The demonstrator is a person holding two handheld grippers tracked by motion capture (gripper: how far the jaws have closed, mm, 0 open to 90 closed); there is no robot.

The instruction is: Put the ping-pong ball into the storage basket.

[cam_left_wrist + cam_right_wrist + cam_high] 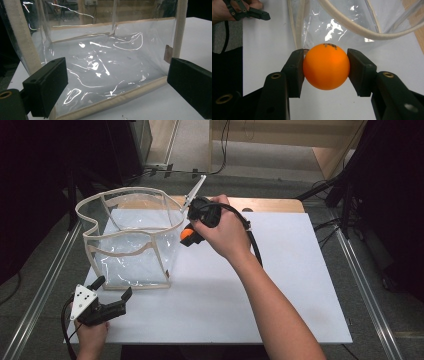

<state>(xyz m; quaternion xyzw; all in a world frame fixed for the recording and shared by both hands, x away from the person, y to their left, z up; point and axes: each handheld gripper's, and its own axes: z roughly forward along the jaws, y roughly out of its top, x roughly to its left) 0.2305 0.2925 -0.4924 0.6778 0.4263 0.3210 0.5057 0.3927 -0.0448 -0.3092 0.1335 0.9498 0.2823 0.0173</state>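
Two grippers: right gripper [325,70] pinching orange ball [326,67] beside bag [131,237]; left gripper [114,290] spread.

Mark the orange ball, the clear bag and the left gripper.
orange ball [326,66]: right gripper view, centre of its front face, held between the jaws.
clear bag [131,253]: high view, near transparent wall.
left gripper [113,289]: high view, midway between its open fingertips.
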